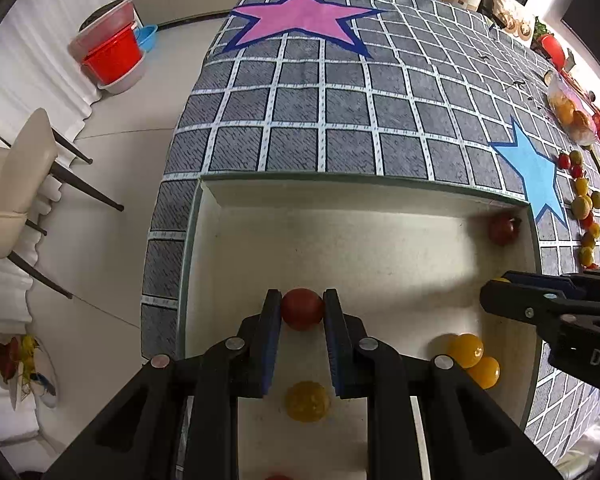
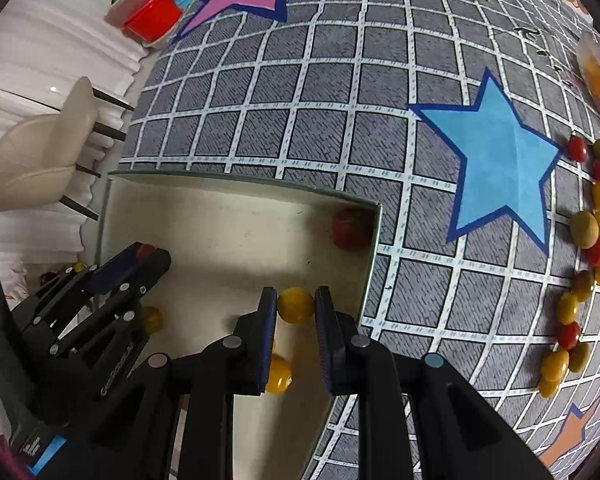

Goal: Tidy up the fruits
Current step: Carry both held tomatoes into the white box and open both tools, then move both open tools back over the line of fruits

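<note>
Item: shallow white tray [image 1: 204, 280] sitting on the gridded bench [image 1: 300, 120], near edge.
Left gripper [image 1: 302, 308]: fingers clenched on a red tomato [image 1: 302, 309], hanging over the tray's middle.
Right gripper [image 2: 296, 306]: fingers clenched on a yellow tomato [image 2: 296, 305], hovering at the tray's right wall.
Loose fruit: a row of tomatoes [image 2: 580, 264] lying far right on the bench.
Risks: a release this close to the wall is likely sending the yellow one rolling out; round fruit is prone to slipping or bruising under a hard squeeze; the two grippers are working near each other and could collide.
</note>
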